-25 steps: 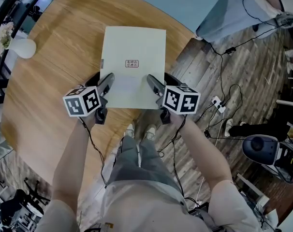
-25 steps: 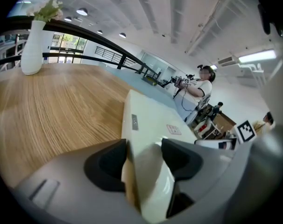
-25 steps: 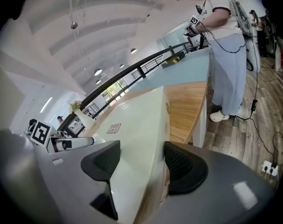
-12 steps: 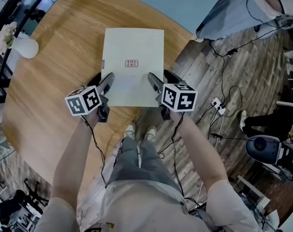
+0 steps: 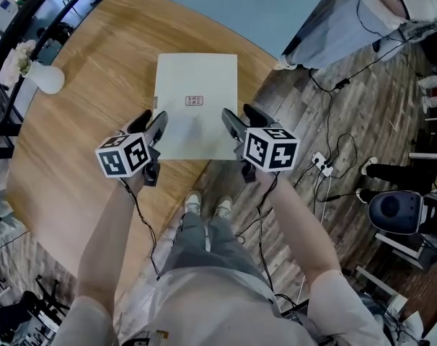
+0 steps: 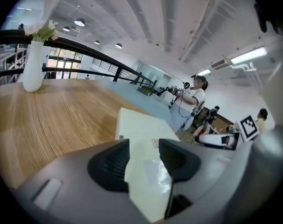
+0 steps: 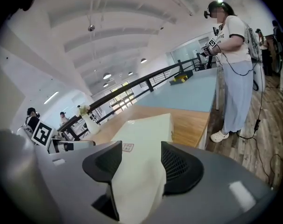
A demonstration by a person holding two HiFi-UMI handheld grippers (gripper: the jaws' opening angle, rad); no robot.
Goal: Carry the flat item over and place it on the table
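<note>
1. Well, the flat item (image 5: 197, 85) lies flat on the round wooden desk (image 5: 89, 121). It is a pale, thin thing with a small red stamp (image 5: 194, 101) in its middle.
2. Its near end reaches the edge of the desk closest to the person who holds the grippers. I cannot tell if the near right corner sticks out past that edge.
3. The left gripper (image 5: 152, 125) sits at the near left corner of the flat item. Its fingers (image 6: 109, 164) are spread wide and are closing. The near part of the flat item shows between them, but the pads do not look like they squeeze it.
4. The right gripper (image 5: 240, 121) sits at the near right corner. Its fingers (image 7: 181, 167) are also spread wide and closing. The pale item fills the gap between them, and again I see no squeeze.
5. Each gripper is held by a bare arm, and the cubes with square markers face up.
6. A white vase (image 5: 47, 79) with pale flowers stands at the far left of the desk, well apart from the flat item.
7. Past the desk is a pale blue surface (image 5: 226, 6). Another person (image 7: 232, 55) in a white top stands beside it on the wooden floor (image 5: 348, 99).
8. Dark cables (image 5: 334, 146) lie on that floor to the right of the desk.
</note>
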